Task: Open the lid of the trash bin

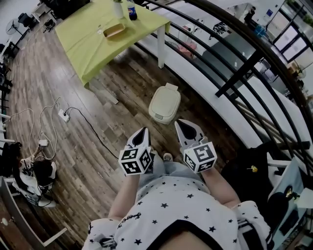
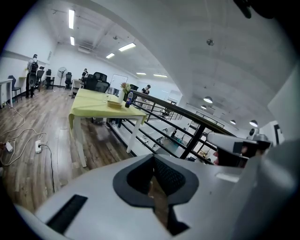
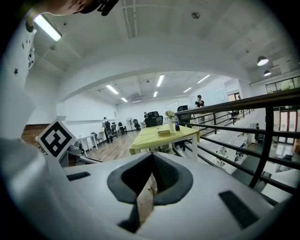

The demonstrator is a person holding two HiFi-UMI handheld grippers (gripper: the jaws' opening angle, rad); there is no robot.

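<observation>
On the wooden floor (image 1: 98,141) just ahead of the person stands the trash bin (image 1: 165,102), a small cream bin seen from above. It sits between the leg of a table (image 1: 93,41) and the person's feet, close to the white ledge under a black railing (image 1: 234,73). Its lid lies flat and closed, so the task looks not yet begun. A narrow tab at the bin's far edge is probably the hinge or a press latch, though I cannot tell which.

Both grippers are held low by the person's waist, well apart from the bin and pointing roughly toward it, likely poised for the reach. The left gripper (image 1: 143,134) has its jaws drawn together to a point, with nothing between them. The right gripper (image 1: 185,128) is the same, jaws together and empty. Closed jaws would suit pushing or hooking a lid edge rather than pinching it.

Neither gripper view shows the bin. Both look level across the room, over the left gripper's (image 2: 154,180) and the right gripper's (image 3: 147,180) dark pads.

The table wears a yellow-green cloth and carries a dark bottle (image 1: 132,10) and a shallow tray (image 1: 114,31). A power strip (image 1: 63,115) with white cables lies on the floor to the left, clear of the path to the bin.

No writing can be read. The bottle's label is too small, and the gripper cubes bear only black-and-white square markers.
</observation>
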